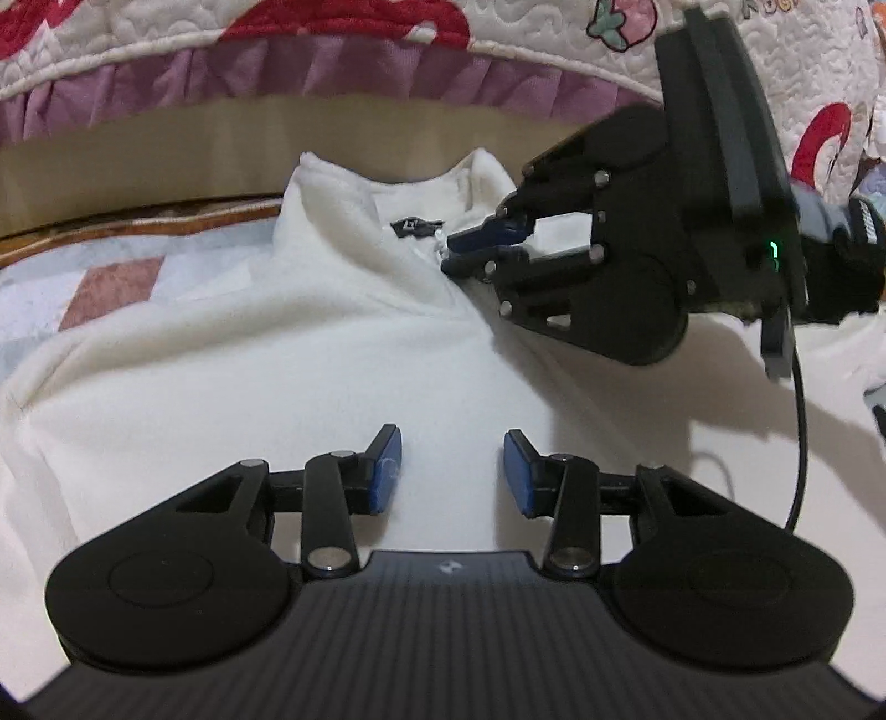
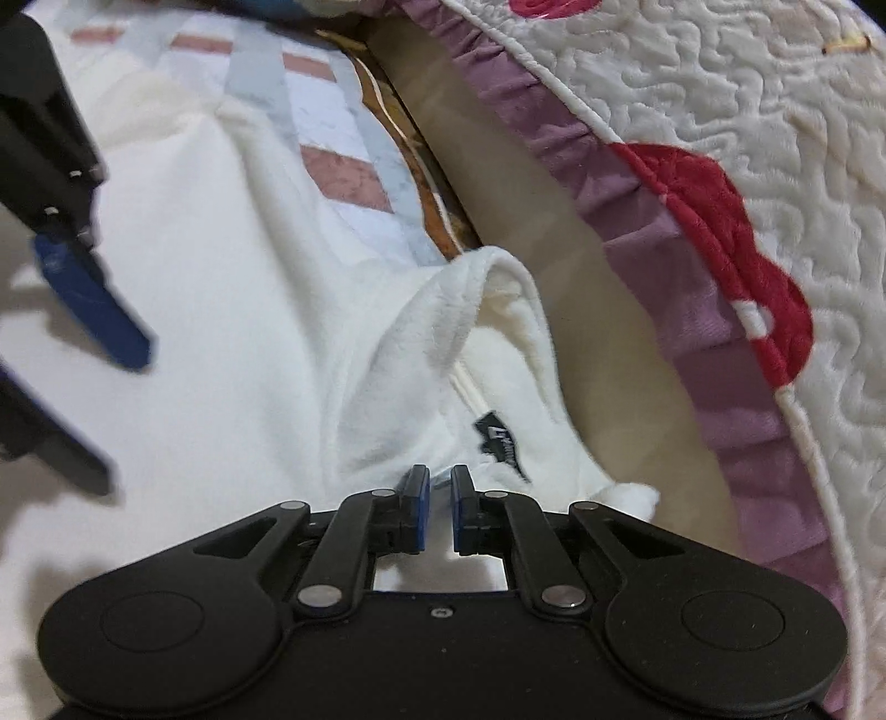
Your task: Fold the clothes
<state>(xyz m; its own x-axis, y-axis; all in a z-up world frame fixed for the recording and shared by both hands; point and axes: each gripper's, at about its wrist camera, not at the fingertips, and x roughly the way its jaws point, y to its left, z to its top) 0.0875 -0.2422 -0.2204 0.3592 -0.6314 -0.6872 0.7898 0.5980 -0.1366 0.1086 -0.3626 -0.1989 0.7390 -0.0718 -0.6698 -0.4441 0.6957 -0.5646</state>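
A white fleece top (image 1: 266, 354) lies spread on the bed, collar at the far end, with a small black label (image 1: 416, 227) inside the neck. My left gripper (image 1: 451, 443) hovers open over the chest, with nothing between its blue pads. My right gripper (image 1: 451, 256) comes in from the right, turned on its side and shut on the fleece at the neck opening. In the right wrist view, its pads (image 2: 439, 490) pinch a thin fold of the top (image 2: 232, 288) just below the label (image 2: 501, 443). The left gripper (image 2: 116, 415) is blurred at the left edge.
A quilted blanket (image 1: 343, 33) with red shapes and a purple ruffle (image 2: 653, 232) hangs over the far side. Under the top lies a sheet (image 1: 105, 277) with blue and pink blocks. A black cable (image 1: 800, 421) trails from the right gripper, which a gloved hand (image 1: 855, 243) holds.
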